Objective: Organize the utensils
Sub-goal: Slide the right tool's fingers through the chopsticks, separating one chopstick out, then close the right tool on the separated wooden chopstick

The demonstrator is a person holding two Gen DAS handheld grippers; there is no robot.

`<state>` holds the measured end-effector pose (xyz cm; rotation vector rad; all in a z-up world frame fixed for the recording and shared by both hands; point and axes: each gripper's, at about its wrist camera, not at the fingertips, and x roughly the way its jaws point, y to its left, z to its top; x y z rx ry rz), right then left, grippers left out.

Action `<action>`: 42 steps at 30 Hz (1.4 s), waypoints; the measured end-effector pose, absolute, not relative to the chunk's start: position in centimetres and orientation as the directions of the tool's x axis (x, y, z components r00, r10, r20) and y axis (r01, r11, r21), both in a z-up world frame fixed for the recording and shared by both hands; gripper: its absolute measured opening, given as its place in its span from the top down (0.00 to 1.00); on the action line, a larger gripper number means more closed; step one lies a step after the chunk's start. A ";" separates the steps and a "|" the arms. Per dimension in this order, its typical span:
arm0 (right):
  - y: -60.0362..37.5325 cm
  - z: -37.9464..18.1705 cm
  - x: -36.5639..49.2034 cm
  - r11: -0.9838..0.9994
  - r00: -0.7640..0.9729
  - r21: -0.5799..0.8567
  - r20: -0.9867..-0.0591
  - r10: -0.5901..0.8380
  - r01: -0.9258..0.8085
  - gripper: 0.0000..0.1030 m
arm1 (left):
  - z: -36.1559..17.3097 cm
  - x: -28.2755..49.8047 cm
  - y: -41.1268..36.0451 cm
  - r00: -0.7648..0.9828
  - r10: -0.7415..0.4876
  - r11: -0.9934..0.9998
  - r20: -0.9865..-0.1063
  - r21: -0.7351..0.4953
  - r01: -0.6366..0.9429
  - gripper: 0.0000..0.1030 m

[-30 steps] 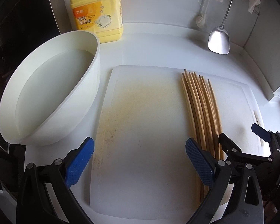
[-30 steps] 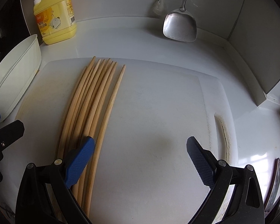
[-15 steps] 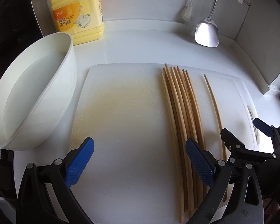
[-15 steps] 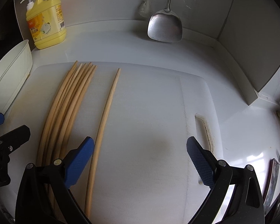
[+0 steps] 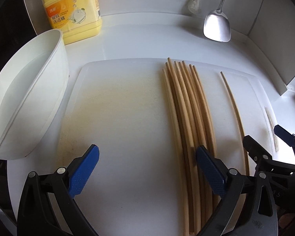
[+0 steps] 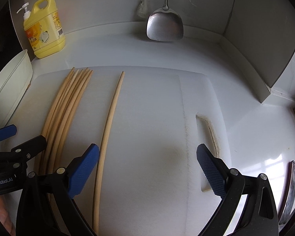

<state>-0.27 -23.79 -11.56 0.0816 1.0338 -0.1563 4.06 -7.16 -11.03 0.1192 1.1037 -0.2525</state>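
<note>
Several wooden chopsticks [image 5: 188, 118] [image 6: 66, 106] lie bunched lengthwise on a white cutting board [image 5: 123, 118] [image 6: 157, 108]. One single chopstick [image 5: 234, 110] [image 6: 110, 122] lies apart, to the right of the bunch. My left gripper [image 5: 147, 169] stands open over the board, its right fingertip above the near end of the bunch. My right gripper [image 6: 147, 169] is open too, with its left fingertip just left of the single chopstick. Nothing is held by either. Each gripper shows at the edge of the other's view.
A white bowl [image 5: 27, 102] [image 6: 9, 86] sits left of the board. A yellow dish soap bottle [image 5: 72, 11] [image 6: 44, 29] stands at the back left. A metal spatula [image 5: 217, 25] [image 6: 165, 23] and a brush hang at the back wall. A wall corner closes the right side.
One chopstick has been separated from the bunch and now lies to its right. Both grippers have shifted back and rightward, so more of the counter shows.
</note>
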 end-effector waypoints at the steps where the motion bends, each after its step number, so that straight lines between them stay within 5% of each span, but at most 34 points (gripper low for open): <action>1: -23.7 -11.6 -0.2 0.986 0.500 -0.006 -0.861 -0.091 0.168 0.08 | -11.1 4.1 -6.8 0.424 -0.137 0.967 -0.895 -0.028 0.252 0.06; 31: -23.2 -12.0 0.0 0.982 0.519 -0.001 -0.848 -0.101 0.190 0.10 | -11.4 4.9 -1.2 0.501 -0.003 0.992 -0.866 0.059 0.109 0.07; 36: -22.9 -11.9 -0.1 0.986 0.540 0.031 -0.839 -0.065 0.166 0.24 | -11.3 5.0 -1.6 0.517 -0.050 0.990 -0.855 0.026 0.140 0.23; 42: -21.6 -11.5 0.0 0.993 0.555 0.018 -0.831 -0.047 0.112 0.45 | -11.0 5.0 -2.8 0.513 -0.106 0.982 -0.852 -0.008 0.190 0.55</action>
